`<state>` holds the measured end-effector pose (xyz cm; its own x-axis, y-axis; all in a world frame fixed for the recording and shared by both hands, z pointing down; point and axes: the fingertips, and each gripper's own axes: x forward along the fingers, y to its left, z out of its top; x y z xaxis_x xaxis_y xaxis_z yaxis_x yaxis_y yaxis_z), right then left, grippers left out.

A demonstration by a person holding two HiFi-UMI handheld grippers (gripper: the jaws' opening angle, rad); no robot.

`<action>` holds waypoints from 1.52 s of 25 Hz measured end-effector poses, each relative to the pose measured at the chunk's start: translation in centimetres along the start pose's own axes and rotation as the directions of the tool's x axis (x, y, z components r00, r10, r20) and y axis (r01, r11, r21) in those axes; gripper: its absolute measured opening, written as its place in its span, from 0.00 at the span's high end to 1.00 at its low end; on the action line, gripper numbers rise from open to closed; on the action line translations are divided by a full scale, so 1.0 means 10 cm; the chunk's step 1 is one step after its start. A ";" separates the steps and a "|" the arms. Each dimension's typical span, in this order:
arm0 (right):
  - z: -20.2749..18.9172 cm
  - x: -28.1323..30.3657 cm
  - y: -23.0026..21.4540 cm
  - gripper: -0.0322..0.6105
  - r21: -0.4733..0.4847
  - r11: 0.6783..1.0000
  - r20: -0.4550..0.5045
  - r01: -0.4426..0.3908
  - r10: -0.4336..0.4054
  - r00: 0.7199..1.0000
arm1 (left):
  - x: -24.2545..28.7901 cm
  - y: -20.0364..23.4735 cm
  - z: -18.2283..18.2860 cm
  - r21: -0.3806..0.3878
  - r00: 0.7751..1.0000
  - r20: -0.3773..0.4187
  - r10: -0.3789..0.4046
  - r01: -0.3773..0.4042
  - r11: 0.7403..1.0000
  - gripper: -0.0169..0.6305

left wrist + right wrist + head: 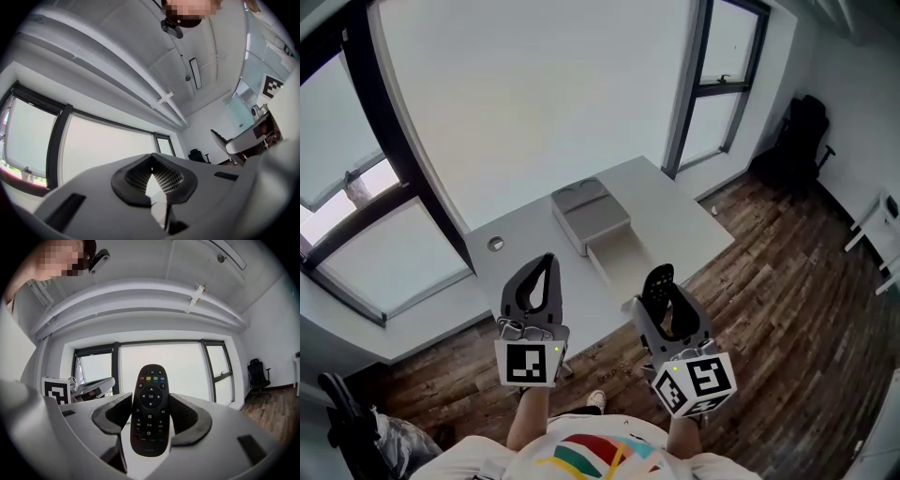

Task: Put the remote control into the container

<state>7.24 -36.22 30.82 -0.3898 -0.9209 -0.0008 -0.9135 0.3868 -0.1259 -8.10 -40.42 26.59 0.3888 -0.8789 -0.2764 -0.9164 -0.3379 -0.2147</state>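
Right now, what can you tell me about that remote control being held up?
The remote control is a slim black bar with rounded ends, plastic by its look. Its button face shows a row of coloured keys on top, a round pad marked OK, smaller keys below and another coloured row near the bottom. It stands upright, clamped by its long sides in the right hand-held gripper, in the air, touching nothing else.

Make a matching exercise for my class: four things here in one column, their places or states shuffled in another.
1 remote control
2 left gripper
3 container
4 office chair

A on the white table
B shut, empty
C on the wooden floor
D held by the right gripper

Pairs: 1-D, 2-B, 3-A, 4-C
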 end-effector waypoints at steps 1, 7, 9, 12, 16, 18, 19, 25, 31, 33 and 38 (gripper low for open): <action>-0.01 0.08 0.00 0.56 -0.003 1.000 -0.007 0.000 0.000 1.000 | 0.06 0.02 -0.03 -0.001 1.000 0.002 -0.008 0.008 1.000 0.96; -0.22 0.36 -0.10 0.56 -0.020 1.000 -0.084 0.020 -0.021 0.996 | 0.34 0.13 -0.37 -0.043 0.999 -0.033 -0.023 0.021 0.999 0.96; -0.26 0.42 -0.18 0.56 -0.014 1.000 -0.101 0.026 -0.027 0.995 | 0.43 0.12 -0.47 -0.062 0.998 -0.053 -0.026 0.022 0.998 0.96; -0.28 0.52 -0.32 0.56 -0.005 1.000 -0.114 0.022 -0.023 0.993 | 0.59 0.05 -0.55 -0.065 0.998 -0.065 -0.027 0.023 0.998 0.96; -0.27 0.75 -0.53 0.56 0.005 1.000 -0.100 -0.012 0.013 0.995 | 0.86 0.00 -0.62 -0.042 0.997 -0.070 -0.014 0.011 0.999 0.96; -0.22 0.89 -0.68 0.56 0.009 0.999 -0.090 -0.036 0.037 0.995 | 1.03 -0.01 -0.63 -0.033 0.997 -0.072 0.007 -0.009 0.999 0.96; -0.18 0.96 -0.77 0.56 0.009 0.999 -0.082 -0.050 0.050 0.995 | 1.13 -0.02 -0.63 -0.022 0.997 -0.070 0.016 -0.017 1.000 0.96; 0.03 1.32 -1.33 0.56 0.007 0.995 -0.042 -0.096 0.096 0.995 | 1.69 -0.21 -0.61 0.021 0.997 -0.054 0.050 -0.049 0.999 0.96; 0.09 1.47 -1.70 0.56 0.042 0.990 -0.030 -0.137 0.139 0.990 | 2.04 -0.46 -0.65 0.057 0.995 -0.076 0.062 -0.058 0.997 0.96; 0.07 1.50 -1.80 0.56 0.063 0.988 -0.030 -0.140 0.142 0.989 | 2.11 -0.54 -0.66 0.079 0.995 -0.085 0.055 -0.048 0.996 0.96; -0.02 1.59 -1.91 0.56 0.111 0.980 -0.049 -0.164 0.170 0.984 | 2.19 -0.55 -0.68 0.102 0.990 -0.122 0.078 -0.066 0.993 0.96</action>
<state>18.49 -58.24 33.38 -0.5445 -0.8384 0.0265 -0.8189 0.5244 -0.2333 4.79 -60.12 28.08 0.3015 -0.9370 -0.1765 -0.9256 -0.2431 -0.2902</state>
